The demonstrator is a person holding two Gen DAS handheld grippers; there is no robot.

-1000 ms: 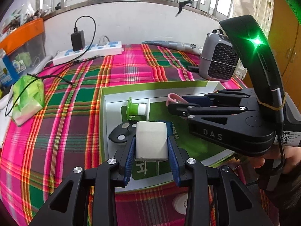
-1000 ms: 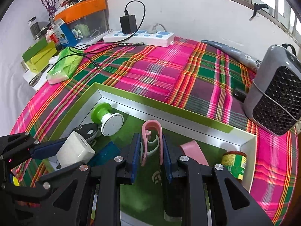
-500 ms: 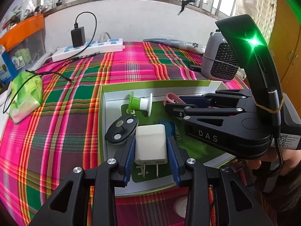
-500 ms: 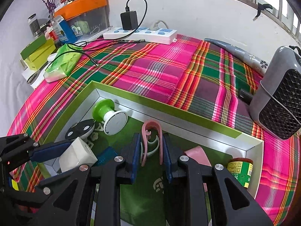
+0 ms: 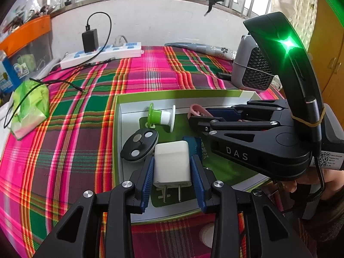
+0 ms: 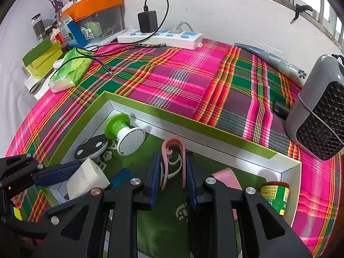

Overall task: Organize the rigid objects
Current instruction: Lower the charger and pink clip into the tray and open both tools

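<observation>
The left gripper (image 5: 172, 180) has its blue ribbed pads pressed on both flanks of a white cube-shaped plug adapter (image 5: 172, 163), jaws about half apart, the two metal prongs pointing back toward the camera. The adapter hangs over the near left part of a shallow green-rimmed white box tray (image 5: 178, 93) that lies on a pink-and-green plaid cloth (image 5: 71, 133).

The right gripper (image 6: 173, 177) is nearly closed, its pads clamped on the two legs of a pink U-shaped plastic clip (image 6: 174, 150) with a white inner hook, above the tray's green floor.

In the tray, just beside the adapter, lie a black oval disc with three silver dots (image 5: 138, 145) and a green-and-white spool-shaped suction holder (image 5: 161, 117) on its side. A small dark blue block (image 5: 192, 142) sits behind the adapter. Toward the tray's right end are a pale pink flat piece (image 6: 225, 177) and a red-lidded jar with a yellow-green label (image 6: 274, 195). A grey fan heater (image 6: 318, 116) stands on the cloth beyond the tray, a white power strip (image 6: 161, 37) by the wall.
</observation>
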